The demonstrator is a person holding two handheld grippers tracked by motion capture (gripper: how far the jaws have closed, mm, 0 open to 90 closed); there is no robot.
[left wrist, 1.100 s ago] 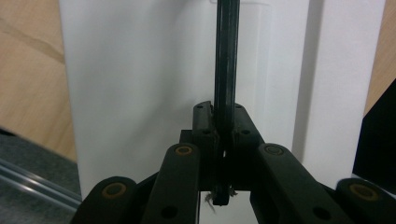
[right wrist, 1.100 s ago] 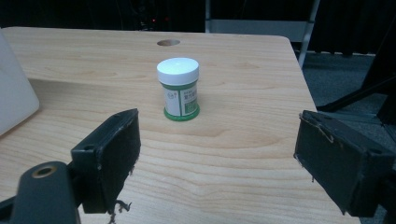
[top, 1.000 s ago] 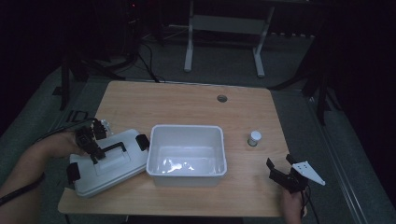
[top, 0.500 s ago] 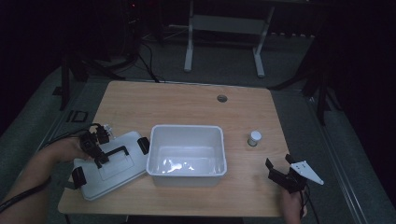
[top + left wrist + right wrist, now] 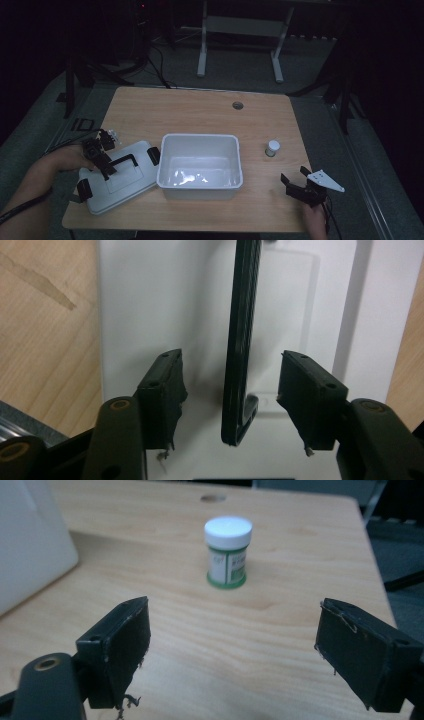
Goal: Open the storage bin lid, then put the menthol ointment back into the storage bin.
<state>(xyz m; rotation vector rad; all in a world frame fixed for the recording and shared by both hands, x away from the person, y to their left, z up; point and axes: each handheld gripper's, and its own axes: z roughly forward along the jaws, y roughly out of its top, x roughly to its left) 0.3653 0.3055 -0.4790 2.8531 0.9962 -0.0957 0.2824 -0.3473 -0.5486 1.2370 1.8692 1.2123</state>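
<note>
Lid (image 5: 120, 177) of the white bin lies flat on the table's (image 5: 200, 110) left front part, its right edge touching or just beside the empty white bin (image 5: 200, 162) at the table's middle. Left gripper (image 5: 102, 160) hovers over the lid; its jaws have just been opening and now stand spread, with the lid's black handle (image 5: 241, 340) between them, clear gaps on both sides, pads not pressing it. Black latches (image 5: 84, 189) sit at the lid's ends. Right gripper (image 5: 300, 187) sits near the table's right front corner, jaws spread wide with nothing between them, pointing toward a small white-capped jar with a green label (image 5: 228, 552), which stands upright on bare wood right of the bin, apart from it.
</note>
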